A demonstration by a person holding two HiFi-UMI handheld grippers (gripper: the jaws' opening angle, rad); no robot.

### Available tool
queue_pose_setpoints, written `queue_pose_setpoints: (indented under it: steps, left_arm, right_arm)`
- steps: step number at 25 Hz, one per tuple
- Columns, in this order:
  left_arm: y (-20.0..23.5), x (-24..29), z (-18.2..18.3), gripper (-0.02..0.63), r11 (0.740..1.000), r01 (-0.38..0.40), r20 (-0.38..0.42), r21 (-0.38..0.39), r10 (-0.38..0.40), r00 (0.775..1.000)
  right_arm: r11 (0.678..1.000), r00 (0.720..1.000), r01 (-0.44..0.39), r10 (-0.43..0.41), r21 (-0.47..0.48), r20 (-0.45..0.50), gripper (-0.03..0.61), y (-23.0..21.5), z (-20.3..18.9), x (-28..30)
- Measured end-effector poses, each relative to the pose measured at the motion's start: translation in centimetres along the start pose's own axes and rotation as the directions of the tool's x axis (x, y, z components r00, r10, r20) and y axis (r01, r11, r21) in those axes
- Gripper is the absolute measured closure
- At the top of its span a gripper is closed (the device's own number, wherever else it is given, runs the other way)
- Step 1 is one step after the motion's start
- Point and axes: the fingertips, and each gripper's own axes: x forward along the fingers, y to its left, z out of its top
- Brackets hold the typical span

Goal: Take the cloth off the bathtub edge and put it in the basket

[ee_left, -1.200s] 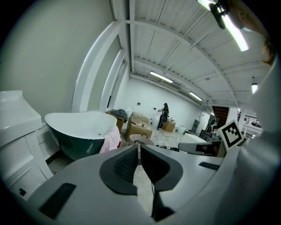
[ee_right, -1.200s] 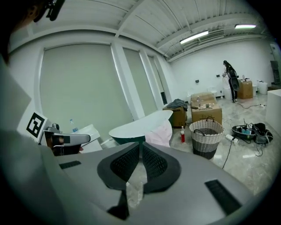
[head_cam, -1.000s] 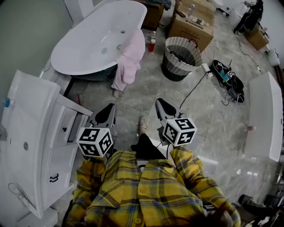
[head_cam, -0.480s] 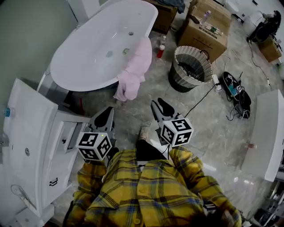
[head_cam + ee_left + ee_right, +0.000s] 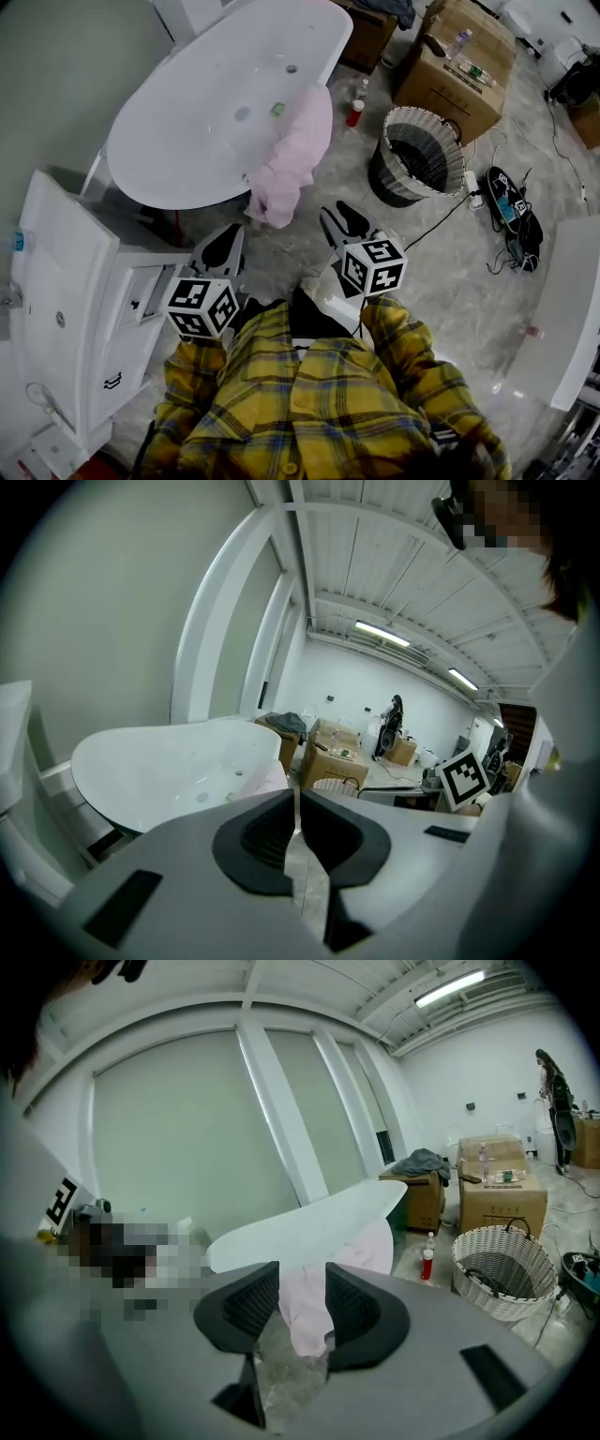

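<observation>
Grey marbled floor (image 5: pixel 450 281) carries 1 white bathtub (image 5: pixel 187 122) in the head view. 1 pink cloth (image 5: pixel 295 155) hangs over the bathtub edge nearest the person. 1 woven basket (image 5: pixel 382 178) stands well apart from the cloth, to its right, with a red bottle (image 5: pixel 354 113) between them. 1 cardboard box (image 5: pixel 459 70) sits behind the basket; labels on the bottles on top of it are too small to read. The left hand-held gripper (image 5: pixel 225 246) and right hand-held gripper (image 5: pixel 342 223) point toward the bathtub, clear of it. Each marker cube bears black-and-white square codes.

Left gripper view: jaws pressed together, nothing between them.

Right gripper view: jaws spread and opening, nothing between them. The cloth shows beyond the gap, untouched.
</observation>
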Motion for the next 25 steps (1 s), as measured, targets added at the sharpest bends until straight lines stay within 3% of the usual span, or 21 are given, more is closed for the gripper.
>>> queue_pose_setpoints:
  steps: [13, 21, 25]
  left_arm:
    - [2.6, 4.6, 1.0, 0.581, 1.000, -0.028, -0.025, 0.003, 0.028, 0.999]
    - [4.8, 10.1, 2.6, 0.581, 1.000, -0.004, -0.045, 0.008, 0.004, 0.999]
    - [5.9, 12.8, 2.2, 0.581, 1.000, 0.014, -0.098, 0.003, -0.013, 0.995]
  right_arm:
    - [1.000, 0.998, -0.015, 0.016, 0.020, -0.062, 0.393, -3.0, -0.7, 7.0]
    - [0.997, 0.996, 0.030, -0.025, 0.064, -0.082, 0.367, -5.7, 0.5, 13.4]
    - [0.991, 0.994, 0.064, -0.052, 0.121, -0.095, 0.352, -7.6, 0.6, 17.1]
